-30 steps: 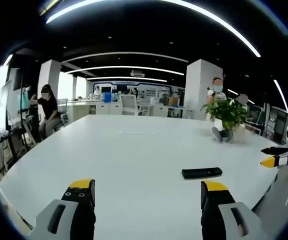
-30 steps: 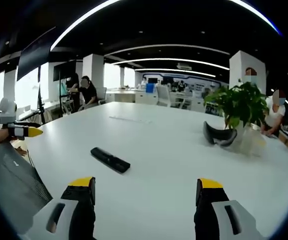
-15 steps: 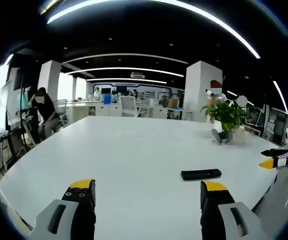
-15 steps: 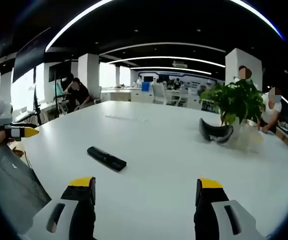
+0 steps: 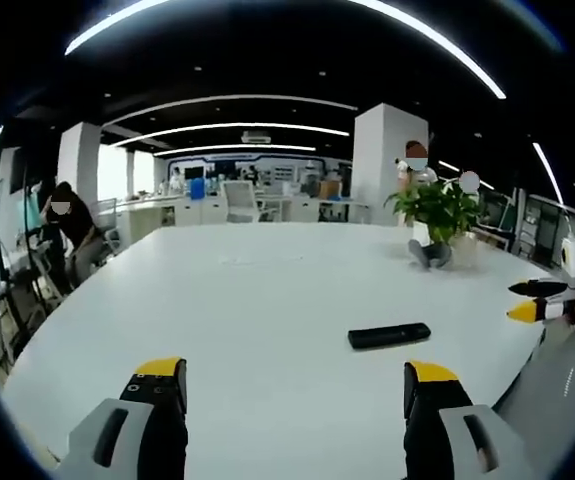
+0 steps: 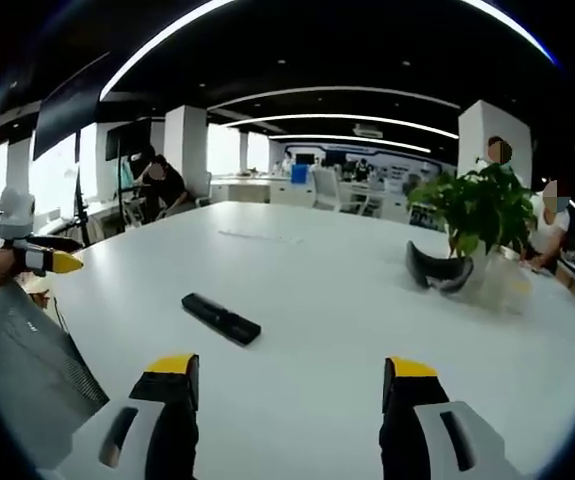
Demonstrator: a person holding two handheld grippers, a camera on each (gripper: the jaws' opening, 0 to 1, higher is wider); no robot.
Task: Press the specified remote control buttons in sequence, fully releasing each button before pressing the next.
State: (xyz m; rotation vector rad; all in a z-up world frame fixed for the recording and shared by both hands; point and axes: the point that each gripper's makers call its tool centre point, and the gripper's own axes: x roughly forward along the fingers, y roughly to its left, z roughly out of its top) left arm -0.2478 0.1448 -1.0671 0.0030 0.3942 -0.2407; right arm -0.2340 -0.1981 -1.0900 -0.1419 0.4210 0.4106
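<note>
A black remote control (image 5: pixel 389 335) lies flat on the white table (image 5: pixel 267 300), ahead and to the right of my left gripper (image 5: pixel 295 385), which is open with nothing between its yellow-tipped jaws. In the right gripper view the same remote control (image 6: pixel 221 318) lies ahead and to the left of my right gripper (image 6: pixel 287 378), also open and holding nothing. Both grippers hover short of the remote and apart from it. The right gripper (image 5: pixel 537 300) shows at the right edge of the left gripper view; the left gripper (image 6: pixel 42 255) shows at the left edge of the right gripper view.
A potted green plant (image 6: pixel 479 215) and a dark curved object (image 6: pixel 437 270) stand at the table's far right. A person's grey sleeve (image 6: pixel 27 370) crosses the lower left. People sit and stand beyond the table (image 6: pixel 162 185). Pillars and desks fill the background.
Both cameras have shifted slightly; the remote stays put on the table. The right gripper's jaws look a little closer together. A seated person in the background has moved.
</note>
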